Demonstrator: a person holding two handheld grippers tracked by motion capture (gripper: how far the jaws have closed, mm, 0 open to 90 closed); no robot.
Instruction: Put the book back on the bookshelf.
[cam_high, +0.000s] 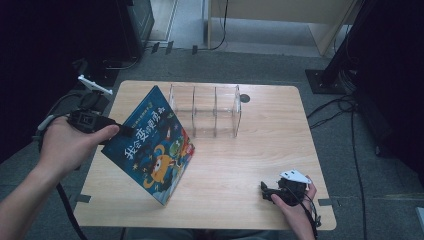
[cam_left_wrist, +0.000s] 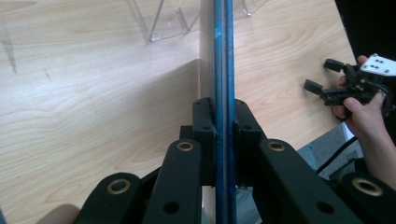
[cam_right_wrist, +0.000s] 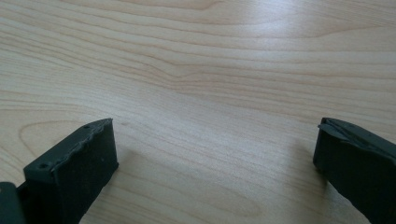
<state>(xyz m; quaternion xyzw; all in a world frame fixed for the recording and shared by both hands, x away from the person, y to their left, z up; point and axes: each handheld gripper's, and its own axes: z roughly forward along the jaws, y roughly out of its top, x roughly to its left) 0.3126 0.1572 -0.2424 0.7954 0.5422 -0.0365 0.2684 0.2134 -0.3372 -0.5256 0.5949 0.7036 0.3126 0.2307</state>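
1. Nearest the table's front edge, right side: right gripper (cam_high: 265, 192), held in the person's right hand (cam_high: 297, 210). Black body, grey three-cornered plate on top, cable trailing back along the wrist. Jaws spread wide, nothing between them; in the right gripper view they stand far apart low over bare wood. The left gripper view shows it too (cam_left_wrist: 321, 77), off beyond the book's edge, jaws apart.

2. Table (cam_high: 250, 160): light wood-grain top, rounded corners, small round dark grommet near the far edge. Dark tape tabs at the near left and near right edges.

3. Left hand (cam_high: 67, 145), forearm entering from the lower left, holding the left gripper (cam_high: 126, 132). Jaws pressed together on the book's left edge; the left gripper view (cam_left_wrist: 223, 128) shows both black pads clamped flat against the two blue covers.

4. Book (cam_high: 150, 145): thin children's picture book, dark blue cover with Chinese title lettering and an orange cartoon creature. Held tilted, cover facing up and toward the person, its lower corner at or just above the tabletop near the front left; contact cannot be told. Seen edge-on in the left gripper view (cam_left_wrist: 222, 56).

5. Clear plastic rack (cam_high: 205, 111): upright transparent dividers forming several slots, standing on the far half of the table just behind the book's upper corner. Slots hold nothing.

6. Beyond the table: grey carpet floor (cam_high: 260, 65), black cables, a dark stand base at far right.
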